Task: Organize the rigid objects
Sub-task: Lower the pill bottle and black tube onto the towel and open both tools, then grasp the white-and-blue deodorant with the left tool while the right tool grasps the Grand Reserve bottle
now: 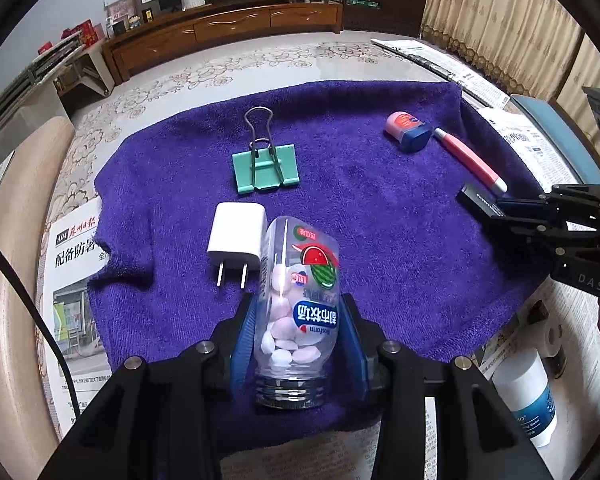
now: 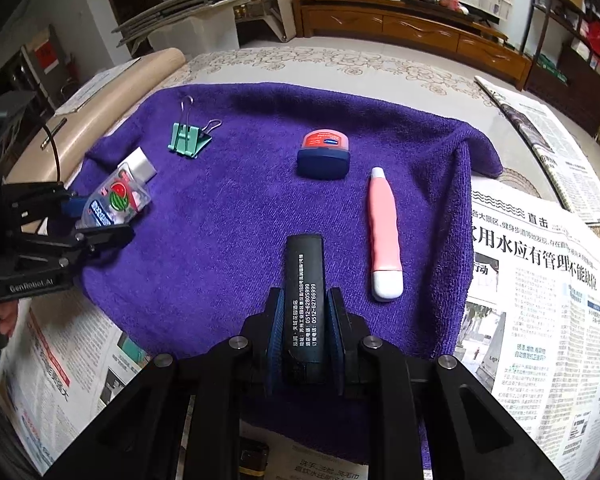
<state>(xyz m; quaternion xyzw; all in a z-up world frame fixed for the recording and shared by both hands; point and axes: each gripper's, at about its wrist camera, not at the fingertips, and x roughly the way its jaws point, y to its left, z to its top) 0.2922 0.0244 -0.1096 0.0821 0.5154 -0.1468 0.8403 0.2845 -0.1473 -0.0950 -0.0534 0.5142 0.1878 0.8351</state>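
Left gripper (image 1: 296, 332) is clamped on the candy bottle (image 1: 296, 300) at lower centre; right gripper (image 2: 304, 336) grips a black case (image 2: 304, 292), likewise lower centre. Both seem mid-placement on the purple towel (image 2: 228, 208); next, probably, release in line.

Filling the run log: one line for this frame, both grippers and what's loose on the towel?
left gripper: shut on candy bottle | right gripper: shut on black box | loose on purple towel: binder clip, charger, balm tin, pink pen
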